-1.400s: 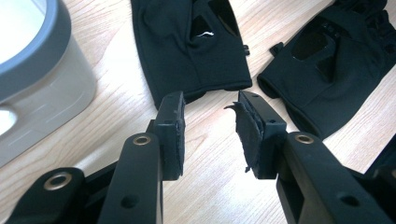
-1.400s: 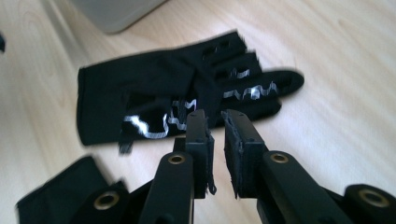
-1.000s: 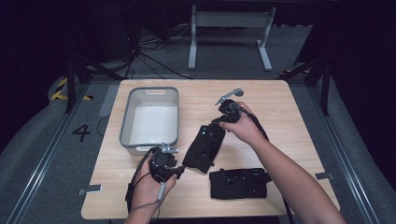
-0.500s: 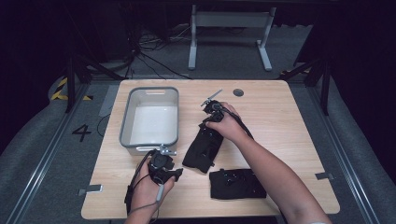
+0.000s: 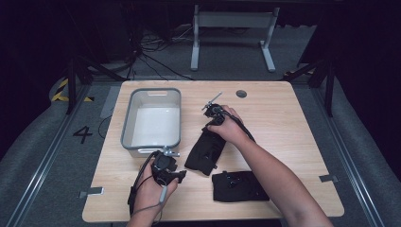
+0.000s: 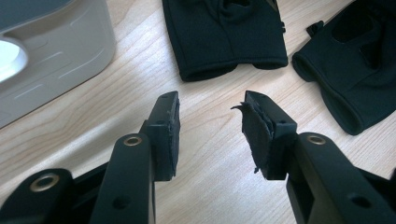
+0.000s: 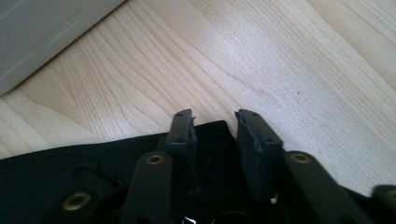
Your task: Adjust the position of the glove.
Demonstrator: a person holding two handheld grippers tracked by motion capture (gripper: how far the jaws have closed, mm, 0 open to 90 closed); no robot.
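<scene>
Your right gripper (image 5: 213, 112) has slid left and down onto the far end of the black glove (image 5: 204, 152) lying on the tabletop (image 5: 283, 123) beside the grey bin (image 5: 152, 118), fingers parted astride its edge, so next close on it, while your left gripper (image 5: 168, 166) waits open.

Two black fingerless gloves lie flat on the desk, both on the right of the grey plastic tub (image 5: 151, 120). The nearer-to-tub glove (image 5: 205, 151) lies slanted just off the tub's front right corner, its far end under the right gripper (image 5: 215, 113). The second glove (image 5: 239, 186) lies crosswise, farther from the tub, just apart from the first.
</scene>
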